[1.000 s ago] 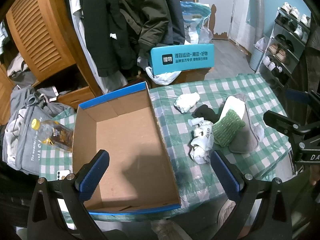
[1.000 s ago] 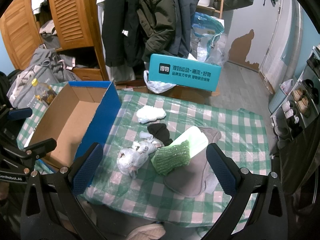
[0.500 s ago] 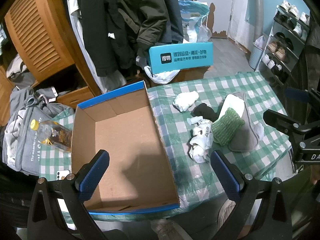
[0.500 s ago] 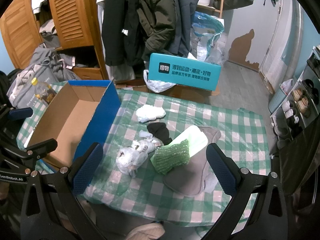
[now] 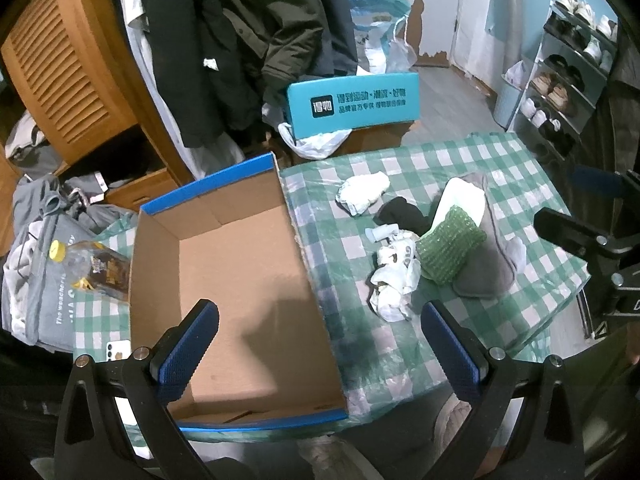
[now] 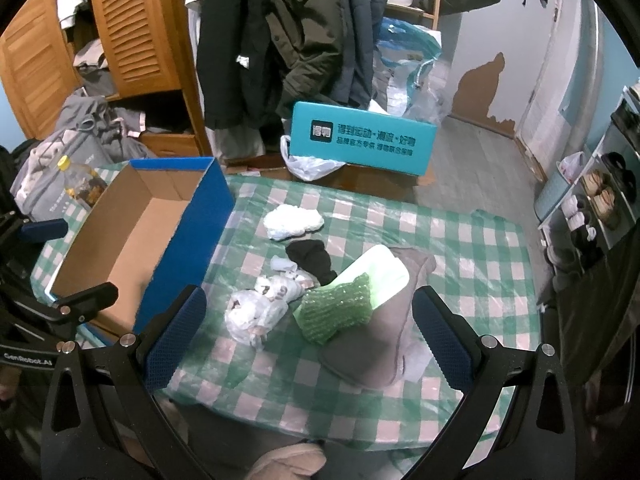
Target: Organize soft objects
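An open, empty cardboard box with blue sides (image 5: 240,280) (image 6: 132,240) sits on the left of the checked table. To its right lie a white fluffy item (image 6: 294,222), a black sock (image 6: 314,260), a crumpled white plastic bag (image 6: 260,308), a green knitted piece (image 6: 338,312), a pale green pad (image 6: 376,276) and a grey-brown cloth (image 6: 380,340). My left gripper (image 5: 320,348) is open and empty above the box's near right corner. My right gripper (image 6: 306,336) is open and empty above the pile's near edge.
A bottle with a yellow cap (image 5: 88,264) lies left of the box beside a phone (image 5: 118,350). A teal box (image 6: 362,140) stands behind the table. Hanging coats (image 6: 288,28), a wooden wardrobe (image 6: 132,28) and a shoe rack (image 5: 560,80) surround the table.
Both views have shifted only slightly. The objects on the table have not moved and both grippers stay open.
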Tool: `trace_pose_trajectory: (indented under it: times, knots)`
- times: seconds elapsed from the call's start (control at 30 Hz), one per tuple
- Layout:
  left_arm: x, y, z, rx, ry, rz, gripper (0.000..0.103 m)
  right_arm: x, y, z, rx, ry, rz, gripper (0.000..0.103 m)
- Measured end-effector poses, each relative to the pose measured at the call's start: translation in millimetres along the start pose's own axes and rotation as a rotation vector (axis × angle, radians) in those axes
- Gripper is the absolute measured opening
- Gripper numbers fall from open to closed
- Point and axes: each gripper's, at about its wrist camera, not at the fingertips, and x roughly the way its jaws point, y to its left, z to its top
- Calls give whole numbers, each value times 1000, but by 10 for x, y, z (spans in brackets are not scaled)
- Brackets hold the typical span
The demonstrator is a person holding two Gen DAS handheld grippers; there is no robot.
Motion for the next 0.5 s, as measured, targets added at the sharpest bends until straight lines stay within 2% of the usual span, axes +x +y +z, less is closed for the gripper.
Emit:
trace_pose_trajectory:
  times: [0.27, 0.5]
  knots:
    - [131, -133, 55, 26, 36, 0, 102, -34, -200, 102, 37, 11, -7, 101]
    - [266, -298, 107, 51, 68, -6, 102, -43, -533, 94, 97, 26, -26, 101]
